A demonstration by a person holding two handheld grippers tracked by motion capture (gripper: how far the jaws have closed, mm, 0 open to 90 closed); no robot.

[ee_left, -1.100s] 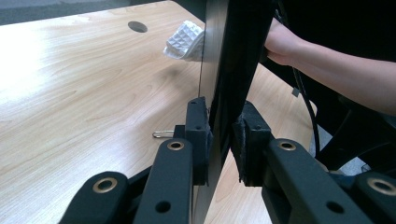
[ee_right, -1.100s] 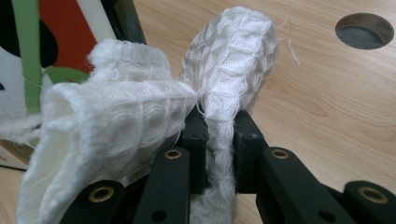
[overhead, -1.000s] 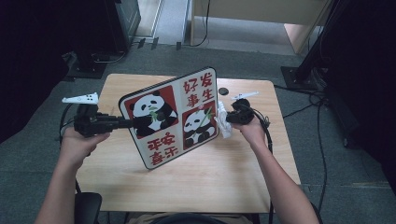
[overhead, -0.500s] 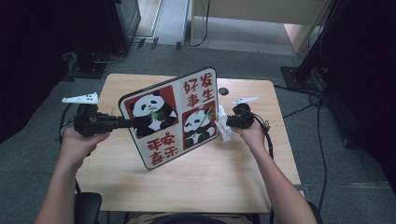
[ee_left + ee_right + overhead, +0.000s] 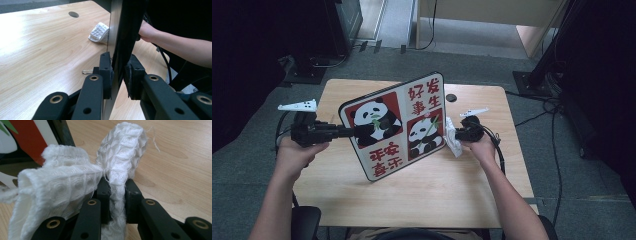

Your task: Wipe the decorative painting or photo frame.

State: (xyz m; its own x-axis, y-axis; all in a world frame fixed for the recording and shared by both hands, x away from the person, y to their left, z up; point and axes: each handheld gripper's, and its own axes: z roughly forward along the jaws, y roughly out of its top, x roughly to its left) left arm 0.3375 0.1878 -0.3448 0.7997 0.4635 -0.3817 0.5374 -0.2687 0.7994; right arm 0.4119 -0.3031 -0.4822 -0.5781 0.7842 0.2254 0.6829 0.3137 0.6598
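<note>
Jaws of the left gripper (image 5: 117,75) clamped on the left edge of the panda board (image 5: 394,125), pads on both faces, board held tilted upright above the wooden table (image 5: 437,190). Right gripper (image 5: 117,192) jaws closed on a folded white waffle cloth (image 5: 75,182), cloth just beside the board's right edge, possibly touching it. Board face: two panda panels on red, red Chinese characters, top right reads roughly 好发事生; lower ones too small to confirm. Small dark hole (image 5: 451,97) in the tabletop beyond the right gripper. Paper clip (image 5: 87,72) on the table just left of the left jaws.
</note>
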